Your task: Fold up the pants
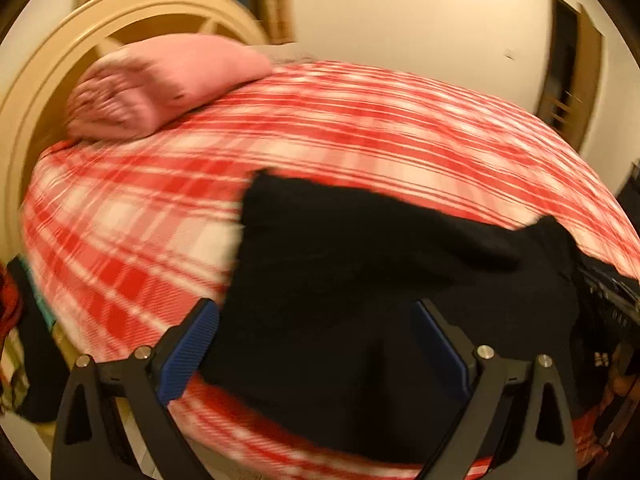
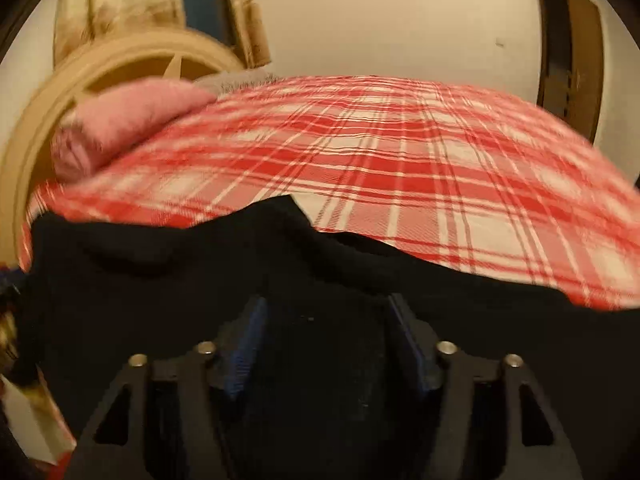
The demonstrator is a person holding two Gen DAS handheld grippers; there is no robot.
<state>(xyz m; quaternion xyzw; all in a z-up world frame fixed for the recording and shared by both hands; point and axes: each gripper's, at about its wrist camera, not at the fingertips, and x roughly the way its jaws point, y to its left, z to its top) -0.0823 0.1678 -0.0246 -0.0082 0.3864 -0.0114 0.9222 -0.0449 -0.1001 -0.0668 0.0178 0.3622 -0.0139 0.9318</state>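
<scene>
Black pants [image 1: 360, 280] lie on a red and white plaid bed [image 1: 320, 120], near its front edge. In the left wrist view my left gripper [image 1: 316, 320] is open, its blue-padded fingers [image 1: 192, 348] standing wide apart over the pants' left part. In the right wrist view the pants [image 2: 200, 280] fill the lower half. My right gripper [image 2: 324, 320] is open above the black cloth, which lies between and under its fingers [image 2: 244, 344]. Both views are blurred by motion.
A pink pillow [image 1: 160, 88] lies at the bed's far left against a curved cream headboard [image 1: 48, 92]. A wooden door [image 1: 576, 76] stands at the right wall. Dark clutter [image 1: 616, 312] sits off the bed's right side.
</scene>
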